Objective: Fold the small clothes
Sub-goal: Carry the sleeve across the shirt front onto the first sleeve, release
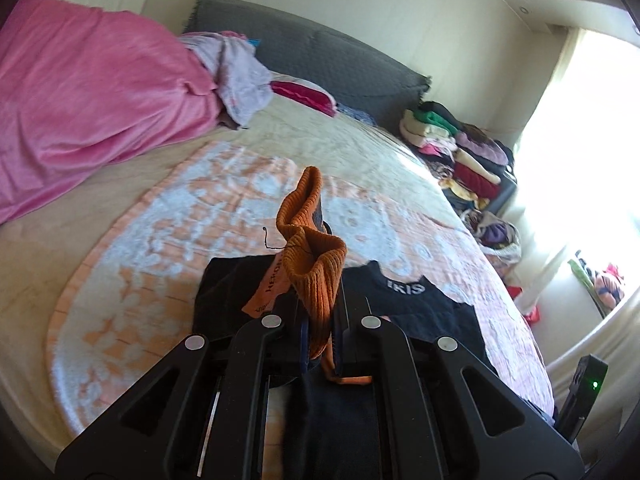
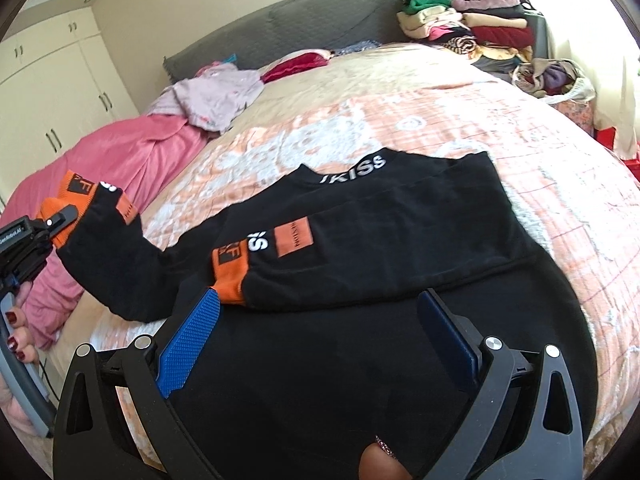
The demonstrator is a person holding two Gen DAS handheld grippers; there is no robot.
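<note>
**Black sweater fold: one sleeve in, second one on its way**

So here's where it stands. The black sweater (image 2: 400, 232) lies flat on the bed (image 2: 520, 128), on the orange and white blanket (image 2: 360, 120), neck with the white lettering pointing toward the headboard. One sleeve (image 2: 360, 240) is already laid across the chest, its orange cuff (image 2: 230, 276) sitting just beside the blue pad of the right tool (image 2: 320, 320). That part looks done

The other sleeve (image 2: 116, 256) isn't down yet. The left tool (image 1: 318, 304) is clamped shut on that sleeve's orange cuff (image 1: 312, 248), and from the right-hand camera you can see it held up off the bed, out over the pink duvet (image 2: 132, 148), with the sleeve stretched back toward the body

The right tool is wide open and holding nothing. It hovers over the lower half of the sweater, hem side, with black fabric filling the gap between its jaws; I can't tell whether it touches the cloth

Left to do, I reckon: bring that second sleeve across, then fold the body up. The stack of clothes (image 2: 472, 20) by the headboard looks like where it could end up
</note>
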